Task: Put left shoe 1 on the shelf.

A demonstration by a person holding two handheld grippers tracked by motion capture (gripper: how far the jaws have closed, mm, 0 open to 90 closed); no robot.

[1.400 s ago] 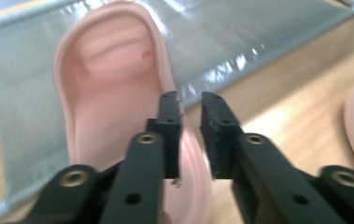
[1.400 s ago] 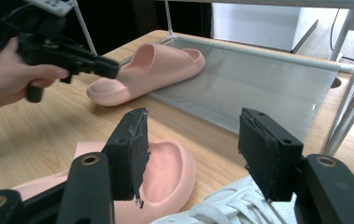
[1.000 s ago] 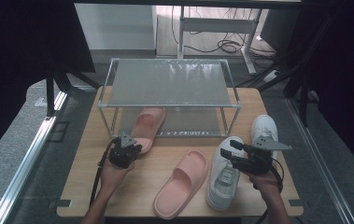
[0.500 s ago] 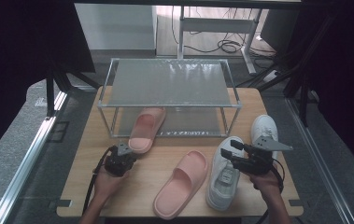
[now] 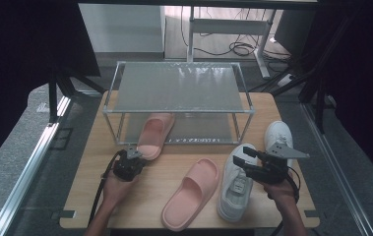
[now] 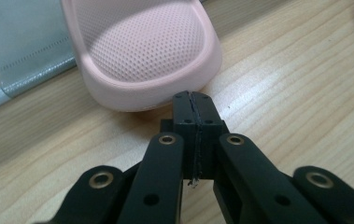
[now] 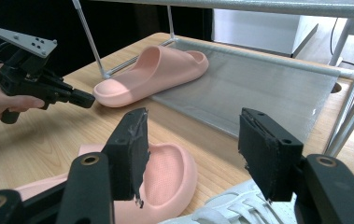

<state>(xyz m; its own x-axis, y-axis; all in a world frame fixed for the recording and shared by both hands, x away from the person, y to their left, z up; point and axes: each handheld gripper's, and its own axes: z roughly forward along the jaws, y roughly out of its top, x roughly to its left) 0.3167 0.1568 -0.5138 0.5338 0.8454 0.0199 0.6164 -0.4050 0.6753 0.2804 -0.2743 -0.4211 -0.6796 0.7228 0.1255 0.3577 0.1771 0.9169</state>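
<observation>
One pink slipper (image 5: 154,133) lies with its toe on the low mesh shelf of a metal rack (image 5: 179,88) and its heel on the table. My left gripper (image 5: 139,156) is shut with nothing in it, its tip just short of that heel. In the left gripper view the shut jaws (image 6: 194,100) sit right in front of the slipper's heel (image 6: 142,46). My right gripper (image 5: 244,156) is open over a white sneaker (image 5: 235,183). The second pink slipper (image 7: 165,173) lies in front of my right gripper (image 7: 198,154), nothing between the pads.
A second white sneaker (image 5: 278,135) rests at the table's right edge, beside the rack's right leg. The rack fills the back half of the wooden table (image 5: 90,196), its top shelf bare. Black curtains and cables surround the table.
My left gripper has drawn back a little toward the person, away from the slipper's heel, staying shut. The right gripper and the shoes have not moved.
</observation>
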